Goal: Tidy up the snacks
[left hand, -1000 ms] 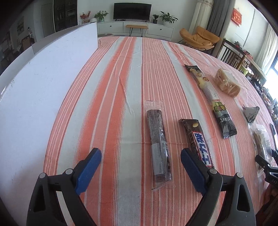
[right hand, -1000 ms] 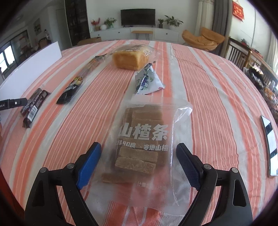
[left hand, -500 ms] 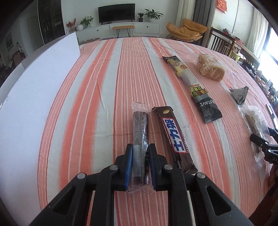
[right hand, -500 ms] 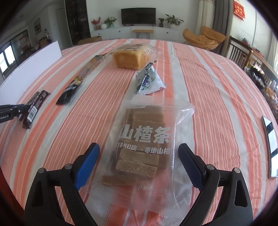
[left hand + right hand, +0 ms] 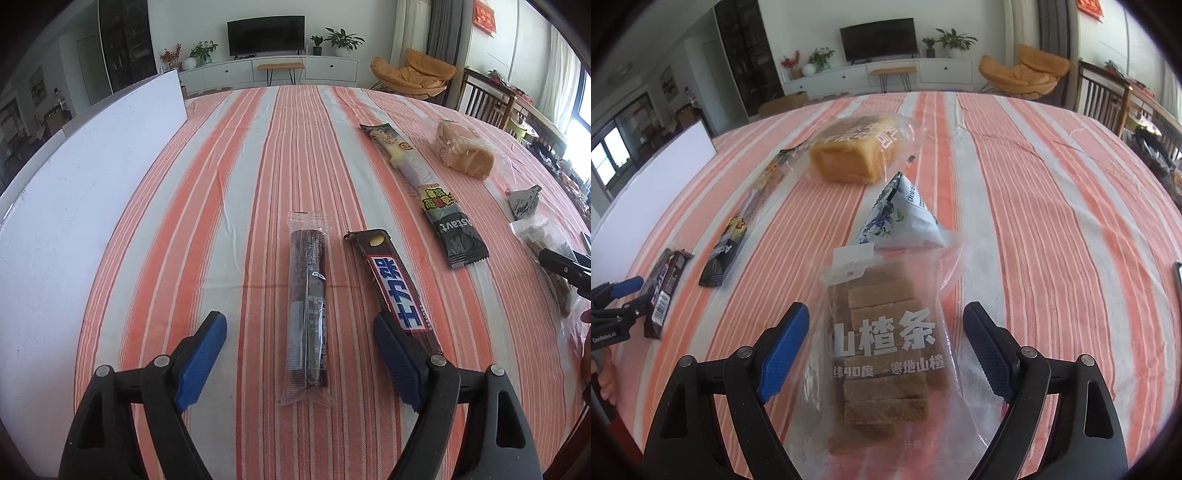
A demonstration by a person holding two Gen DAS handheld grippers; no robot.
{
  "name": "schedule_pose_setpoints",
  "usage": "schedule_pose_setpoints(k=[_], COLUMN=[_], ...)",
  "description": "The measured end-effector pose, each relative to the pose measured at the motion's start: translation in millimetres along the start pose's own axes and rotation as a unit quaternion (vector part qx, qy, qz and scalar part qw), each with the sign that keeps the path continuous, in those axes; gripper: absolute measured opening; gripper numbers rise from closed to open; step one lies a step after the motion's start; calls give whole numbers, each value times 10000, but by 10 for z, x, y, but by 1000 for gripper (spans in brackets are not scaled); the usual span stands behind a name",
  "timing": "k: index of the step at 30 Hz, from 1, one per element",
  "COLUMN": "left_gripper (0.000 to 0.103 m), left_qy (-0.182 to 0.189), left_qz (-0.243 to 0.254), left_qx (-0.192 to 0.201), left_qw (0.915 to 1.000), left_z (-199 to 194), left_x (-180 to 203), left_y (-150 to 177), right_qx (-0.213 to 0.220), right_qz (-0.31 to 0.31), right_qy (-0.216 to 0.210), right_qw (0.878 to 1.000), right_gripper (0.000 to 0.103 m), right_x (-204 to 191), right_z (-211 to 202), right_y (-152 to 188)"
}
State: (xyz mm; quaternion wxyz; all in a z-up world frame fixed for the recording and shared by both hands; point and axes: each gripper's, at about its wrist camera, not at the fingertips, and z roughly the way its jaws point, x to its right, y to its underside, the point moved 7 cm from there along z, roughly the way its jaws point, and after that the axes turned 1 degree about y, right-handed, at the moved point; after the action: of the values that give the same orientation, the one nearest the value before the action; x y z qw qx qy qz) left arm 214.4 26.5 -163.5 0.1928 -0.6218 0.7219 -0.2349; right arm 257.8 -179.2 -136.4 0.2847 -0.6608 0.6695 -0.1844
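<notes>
Left gripper (image 5: 300, 354) w/ fingers spread, straddling a clear-wrapped dark bar (image 5: 307, 309) at lower centre; chocolate bar (image 5: 393, 286) lies just beside its right finger. Right gripper (image 5: 884, 349) likewise released around a hawthorn-strip bag (image 5: 886, 354). Striped tablecloth (image 5: 221, 155) runs bare toward upper frame; white board (image 5: 74, 206) borders the left edge.

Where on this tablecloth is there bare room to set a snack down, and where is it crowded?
Bare cloth lies between the white board and the clear-wrapped dark bar, and right of the hawthorn strip bag. Crowded: that bar, the Snickers bar, the long black packet, the bread loaf and the triangular pouch.
</notes>
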Motion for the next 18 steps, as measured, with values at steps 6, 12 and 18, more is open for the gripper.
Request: schedule_pose_setpoints(k=[6,12,18], left_gripper=[100,103,103], left_qy=[-101,-132,-143], left_qz=[-106,-141,-152], left_qx=[-21,-8,4], left_qw=[9999,9998,9998], left_z=[43,56,55], left_x=[-82,-100,-96], left_y=[25,28,28], right_qx=[-196,-222,-222], right_qz=[-444,-479,-480], right_qy=[463,506,508], right_qw=[9977,9973,9973], right_gripper=[93,95,95], right_x=[-112,-113,-110], right_z=[78,81,79], right_y=[39,48,49])
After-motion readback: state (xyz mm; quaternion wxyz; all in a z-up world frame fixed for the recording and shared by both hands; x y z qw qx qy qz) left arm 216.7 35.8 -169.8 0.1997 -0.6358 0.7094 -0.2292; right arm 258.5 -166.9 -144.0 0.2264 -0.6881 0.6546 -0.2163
